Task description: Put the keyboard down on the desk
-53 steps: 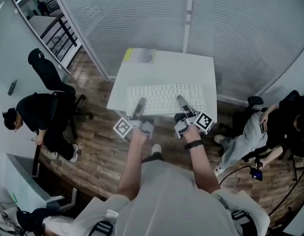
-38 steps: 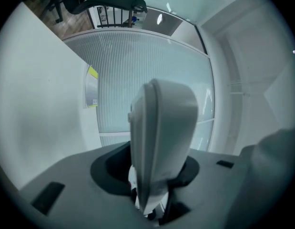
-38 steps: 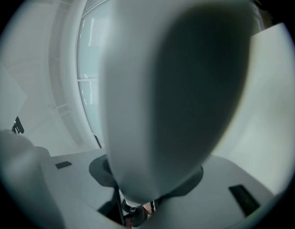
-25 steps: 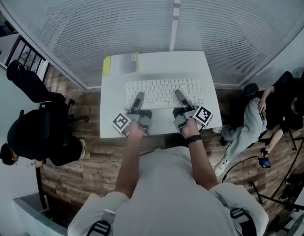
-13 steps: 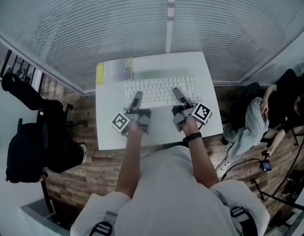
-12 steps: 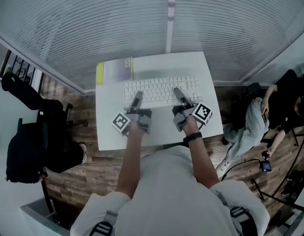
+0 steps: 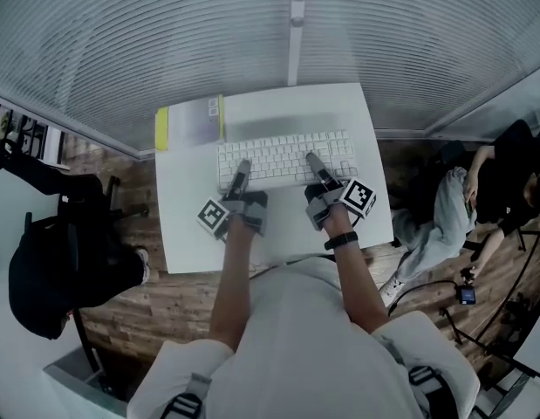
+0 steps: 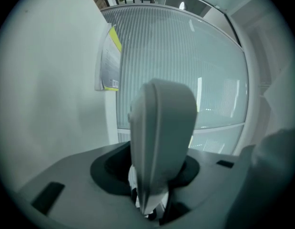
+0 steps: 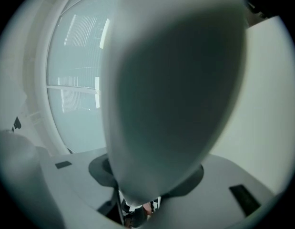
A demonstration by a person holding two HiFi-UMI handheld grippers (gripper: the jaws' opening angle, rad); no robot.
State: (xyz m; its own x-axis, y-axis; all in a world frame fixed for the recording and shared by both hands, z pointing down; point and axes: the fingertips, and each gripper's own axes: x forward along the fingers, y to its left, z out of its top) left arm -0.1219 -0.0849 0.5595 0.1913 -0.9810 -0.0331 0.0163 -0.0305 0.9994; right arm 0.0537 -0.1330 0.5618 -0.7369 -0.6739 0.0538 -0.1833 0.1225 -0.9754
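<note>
White keyboard (image 7: 283, 151) appears held just above the worktop (image 7: 187, 221), its near edge clamped in the jaws of left gripper (image 7: 241, 171) and right gripper (image 7: 311, 162). Next: lower level, then release.

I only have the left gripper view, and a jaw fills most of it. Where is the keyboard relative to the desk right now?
Observer: The keyboard is over the middle of the desk, not past any edge.
Operator: What is holding it?
Observer: Both. The left gripper and the right gripper each clamp its near edge, one jaw lying over the keys.
Operator: Is it down yet?
Observer: Probably not. A shadow falls on the desk beyond its far edge, so it seems to hang just above the top.
</note>
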